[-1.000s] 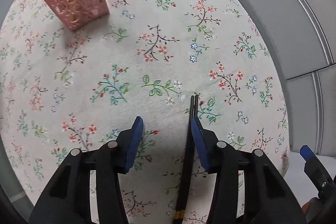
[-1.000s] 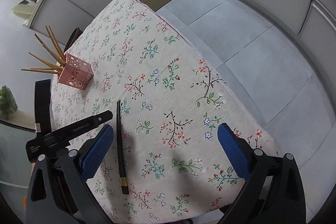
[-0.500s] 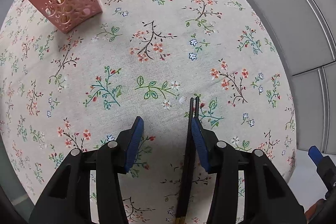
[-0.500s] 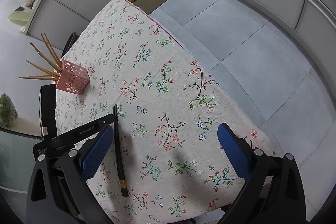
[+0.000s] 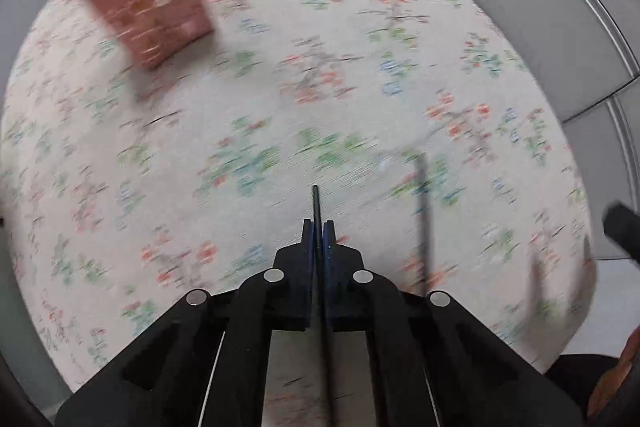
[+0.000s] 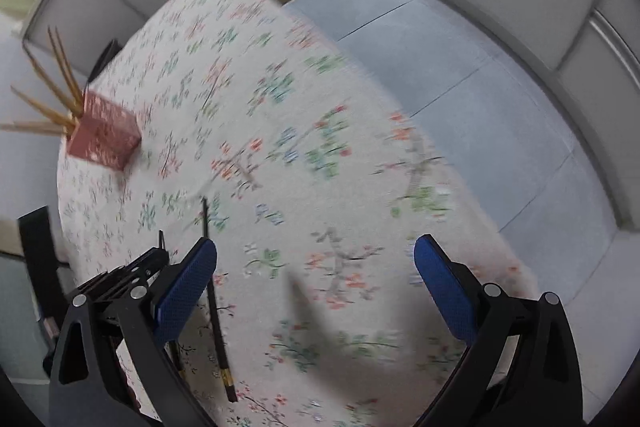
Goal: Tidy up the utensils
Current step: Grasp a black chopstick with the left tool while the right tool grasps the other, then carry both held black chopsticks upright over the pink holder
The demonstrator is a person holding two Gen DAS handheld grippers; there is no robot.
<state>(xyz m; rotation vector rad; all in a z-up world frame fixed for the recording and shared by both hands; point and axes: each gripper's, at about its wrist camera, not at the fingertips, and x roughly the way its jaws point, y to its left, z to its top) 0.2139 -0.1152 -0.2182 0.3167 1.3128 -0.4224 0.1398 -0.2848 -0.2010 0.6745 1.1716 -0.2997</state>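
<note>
Left wrist view: the left gripper (image 5: 319, 227) has just snapped closed on one black chopstick (image 5: 316, 205), tip poking out toward 12 o'clock; its mate (image 5: 422, 227) lies on the cloth at 3 o'clock. The pink holder (image 5: 148, 7) sits at 10 o'clock. A thin stick could swivel or slip free.

Right wrist view: the right gripper (image 6: 316, 281) gapes wide, empty. No legible writing.

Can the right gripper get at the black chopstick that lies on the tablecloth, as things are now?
Probably yes. The right gripper is open, and the black chopstick lies uncovered on the tablecloth beside its left finger. The left gripper, close by, might crowd it.
</note>
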